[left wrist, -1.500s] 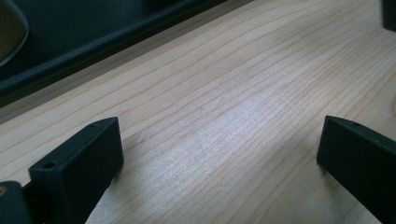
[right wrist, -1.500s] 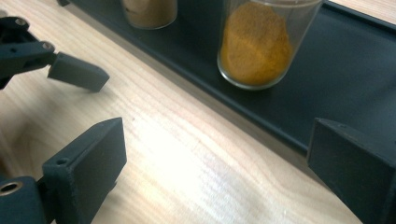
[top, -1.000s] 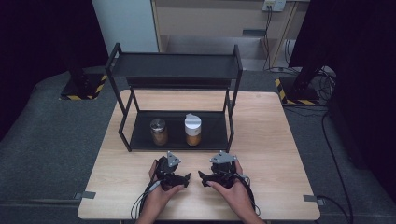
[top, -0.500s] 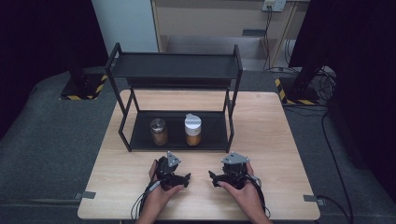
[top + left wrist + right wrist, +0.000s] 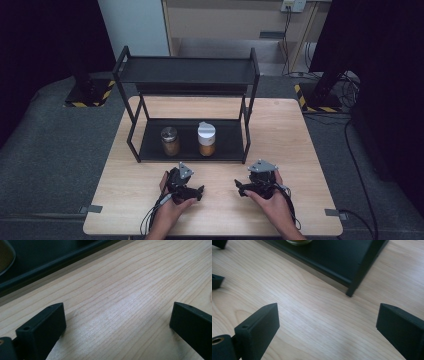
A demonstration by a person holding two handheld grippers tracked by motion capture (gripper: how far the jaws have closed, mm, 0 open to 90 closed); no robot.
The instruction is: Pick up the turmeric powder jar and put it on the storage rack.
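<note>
A black two-tier rack [image 5: 186, 72] stands at the back of the wooden table [image 5: 295, 130]. On its lower shelf sit a jar with a silver lid [image 5: 170, 141] and a jar with a white lid [image 5: 206, 139], both holding something amber. My left gripper [image 5: 198, 192] rests near the table's front edge, its jaws pointing right. In the left gripper view it [image 5: 117, 322] is open over bare wood. My right gripper [image 5: 240, 188] lies to its right with its jaws pointing left. In the right gripper view it [image 5: 327, 325] is open with nothing between its jaws.
The rack's front right leg [image 5: 359, 275] stands ahead of the right gripper, with a jar's base [image 5: 299, 242] on the shelf beyond. The shelf's front rim [image 5: 50, 262] runs just ahead of the left gripper. Grey carpet [image 5: 60, 150] surrounds the table.
My right hand has slid to the right along the table's front, widening the gap between the two grippers. The left hand and both jars have stayed put.
</note>
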